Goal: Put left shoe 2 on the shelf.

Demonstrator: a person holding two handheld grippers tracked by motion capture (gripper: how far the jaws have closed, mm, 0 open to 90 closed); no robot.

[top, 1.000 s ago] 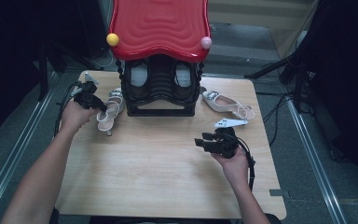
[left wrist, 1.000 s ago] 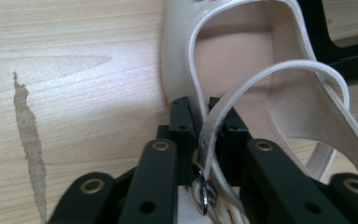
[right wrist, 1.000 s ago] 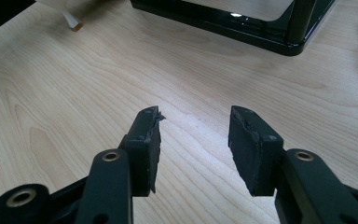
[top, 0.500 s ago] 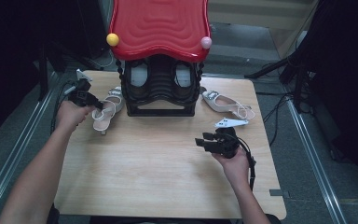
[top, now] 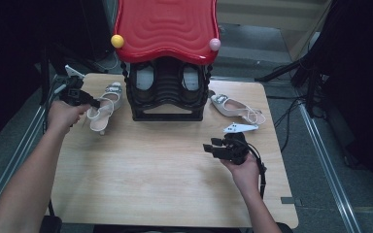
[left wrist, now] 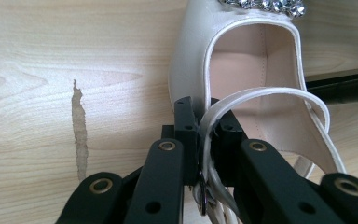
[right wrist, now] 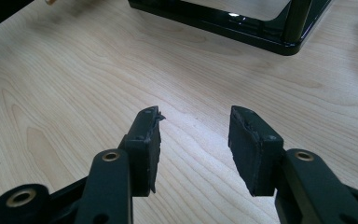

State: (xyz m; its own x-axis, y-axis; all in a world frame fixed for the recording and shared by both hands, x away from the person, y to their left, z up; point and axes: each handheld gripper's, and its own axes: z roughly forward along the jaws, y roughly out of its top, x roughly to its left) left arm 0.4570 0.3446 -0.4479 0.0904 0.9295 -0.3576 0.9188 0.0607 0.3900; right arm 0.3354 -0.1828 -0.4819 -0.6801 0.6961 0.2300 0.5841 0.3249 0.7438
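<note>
At the left of the frame the left tool [left wrist: 205,135] clenches the strap of a cream high-heeled shoe [top: 104,104]; the right tool [top: 209,144] at lower right hovers released over the wooden bench [top: 141,170].

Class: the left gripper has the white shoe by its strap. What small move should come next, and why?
Probably lift a little higher. The left gripper is shut on the strap, the shoe hangs low over the table, and the rack beside it already holds a pair.

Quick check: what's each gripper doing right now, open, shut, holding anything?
Left gripper: shut on the strap of the white heeled shoe.
Right gripper: open, nothing between its jaws, above the table.
</note>
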